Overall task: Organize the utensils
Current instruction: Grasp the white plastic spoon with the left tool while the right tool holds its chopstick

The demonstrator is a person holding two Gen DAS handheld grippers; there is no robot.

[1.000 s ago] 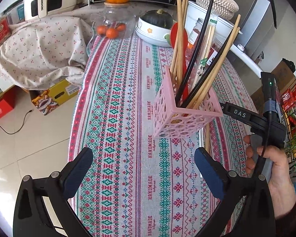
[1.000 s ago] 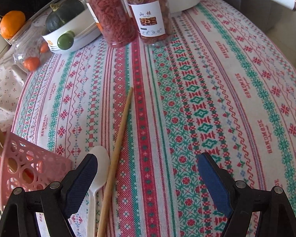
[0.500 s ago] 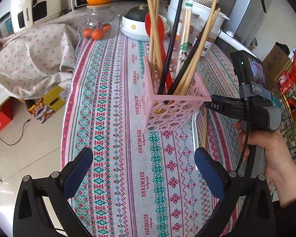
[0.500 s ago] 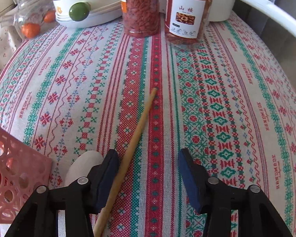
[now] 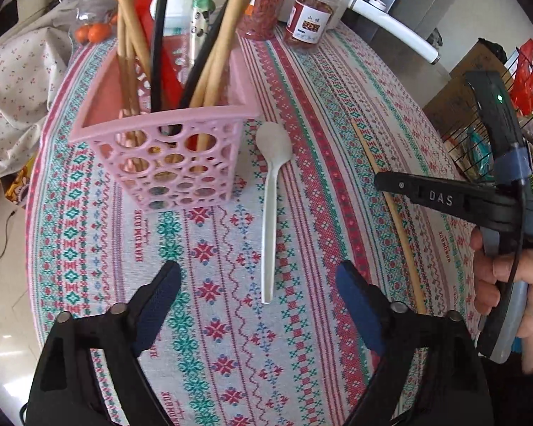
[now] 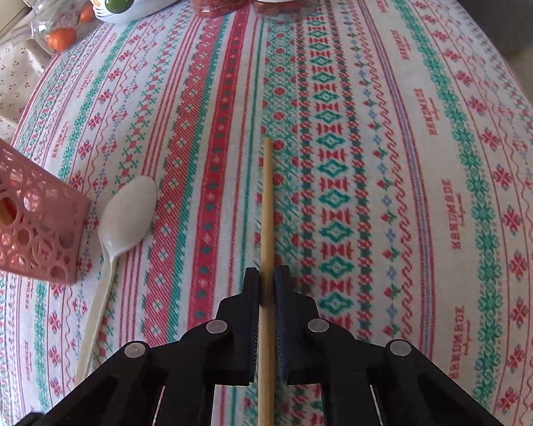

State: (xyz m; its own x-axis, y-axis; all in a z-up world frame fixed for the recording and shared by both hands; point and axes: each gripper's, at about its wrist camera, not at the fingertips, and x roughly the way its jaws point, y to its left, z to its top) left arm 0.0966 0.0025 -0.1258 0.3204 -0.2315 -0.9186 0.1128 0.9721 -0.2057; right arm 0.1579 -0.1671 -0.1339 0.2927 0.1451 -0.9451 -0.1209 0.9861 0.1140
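right tool (image 6: 266, 284) clenched on the chopstick (image 6: 267, 191) near its end; left tool (image 5: 257, 284) released; lifted, the long chopstick may pivot and slip before reaching the pink basket (image 5: 167, 163).

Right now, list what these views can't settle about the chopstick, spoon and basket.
- Chopstick: near end cut off by the bottom edge in the right wrist view; whether it is lifted off the cloth cannot be told.
- Spoon: handle end blurred there.
- Basket: mostly cut off by the left edge in the right view; in the left view the utensil tops run off the top edge.
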